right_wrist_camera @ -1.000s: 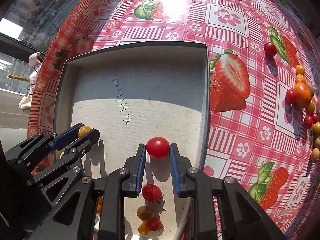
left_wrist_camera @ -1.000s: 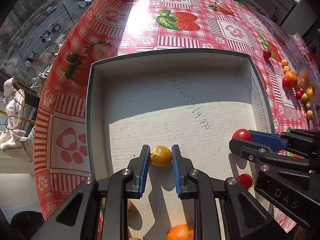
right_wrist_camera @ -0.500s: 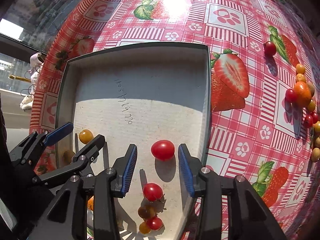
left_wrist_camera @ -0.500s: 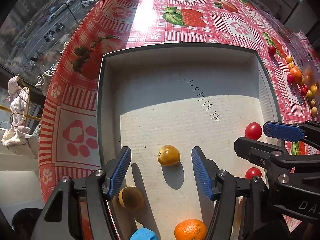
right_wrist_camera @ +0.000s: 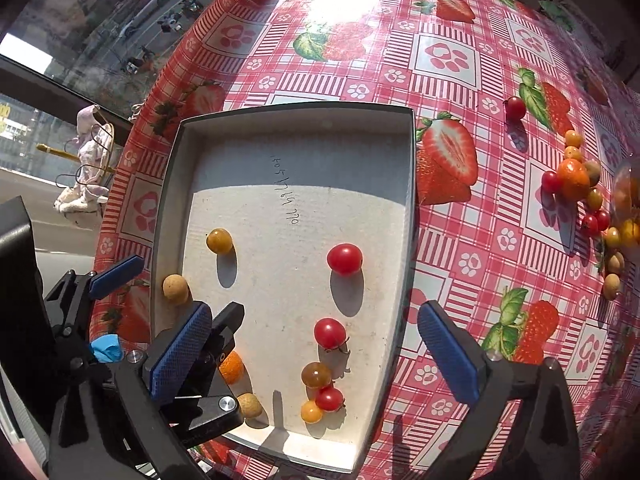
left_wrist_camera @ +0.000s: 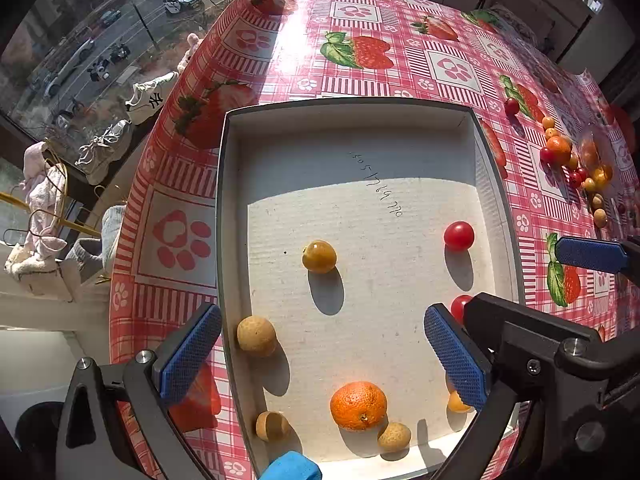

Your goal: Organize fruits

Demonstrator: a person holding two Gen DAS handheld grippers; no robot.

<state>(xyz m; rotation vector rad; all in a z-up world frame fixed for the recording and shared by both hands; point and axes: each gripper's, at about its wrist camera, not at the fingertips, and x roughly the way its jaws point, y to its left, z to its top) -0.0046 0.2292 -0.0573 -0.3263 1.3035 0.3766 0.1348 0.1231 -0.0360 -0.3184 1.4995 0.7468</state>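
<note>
Left gripper (left_wrist_camera: pixel 322 350): I see ribbed blue pads spread wide, empty.
Right gripper (right_wrist_camera: pixel 314 354): likewise apart.
Yellow tomato (left_wrist_camera: pixel 319 256): glossy, round, ahead of my left pads, in the cardboard tray (left_wrist_camera: pixel 486 200).
Right view only: red tomato cluster (right_wrist_camera: pixel 322 392) between its pads.

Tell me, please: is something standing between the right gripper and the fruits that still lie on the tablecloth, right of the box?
Nothing visible blocks that way. The right gripper is open above the box, and the loose fruit pile lies on the bare tablecloth beyond the box's low right wall. Only that wall lies between them. The left gripper is on the opposite side.
</note>
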